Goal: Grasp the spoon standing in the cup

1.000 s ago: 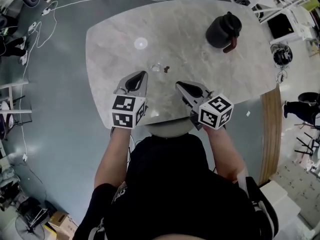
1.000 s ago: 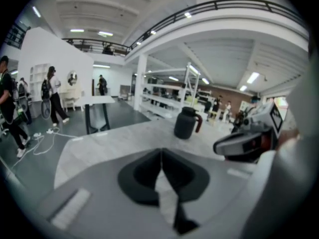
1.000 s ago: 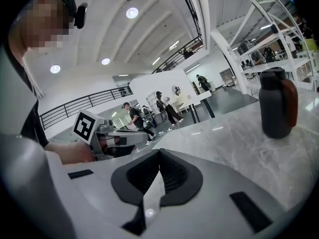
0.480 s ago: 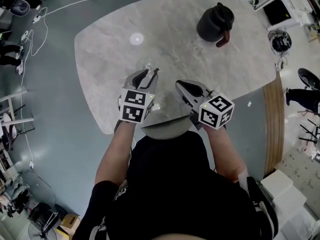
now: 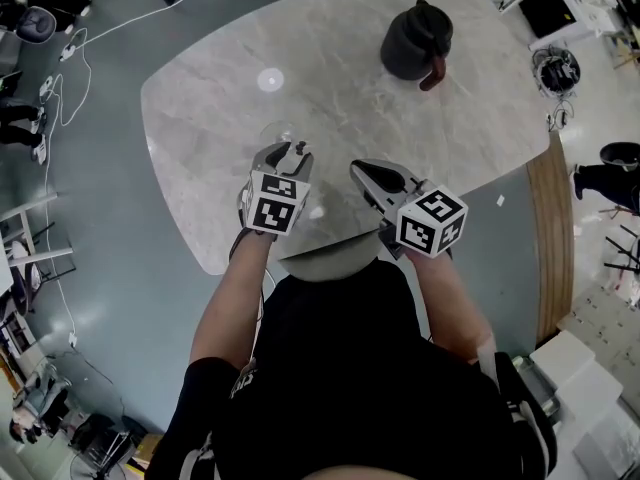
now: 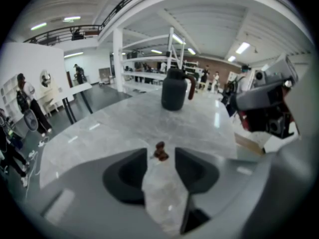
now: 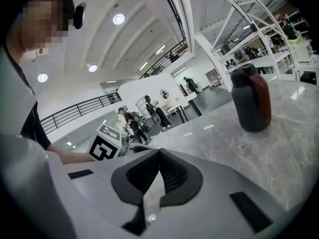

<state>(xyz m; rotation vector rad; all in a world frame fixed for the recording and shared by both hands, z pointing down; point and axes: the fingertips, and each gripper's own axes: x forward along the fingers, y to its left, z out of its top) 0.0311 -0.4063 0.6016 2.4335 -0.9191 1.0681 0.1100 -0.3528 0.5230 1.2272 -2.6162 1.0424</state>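
Note:
A clear cup [image 5: 274,131] stands on the marble table [image 5: 200,118], partly hidden by my left gripper [image 5: 286,154]. A spoon with a brown knob on top [image 6: 160,152] stands in the cup. In the left gripper view the knob rises between the two dark fingertips [image 6: 130,171], and the glassy cup [image 6: 160,195] shows low in the gap. The left jaws have just been opening; they stand wide, with the pads clear of the spoon. My right gripper [image 5: 359,169] hovers to the right, shut with nothing in it [image 7: 158,154].
A black jug [image 5: 414,40] with a red-brown handle stands at the far right of the table, also in the left gripper view [image 6: 174,90] and the right gripper view [image 7: 252,98]. A small white disc [image 5: 270,80] lies at the far left. Cables run over the floor.
My left gripper has moved forward and down to the cup, and its jaws went from shut to wide open around the spoon's top. The right gripper has scarcely shifted.

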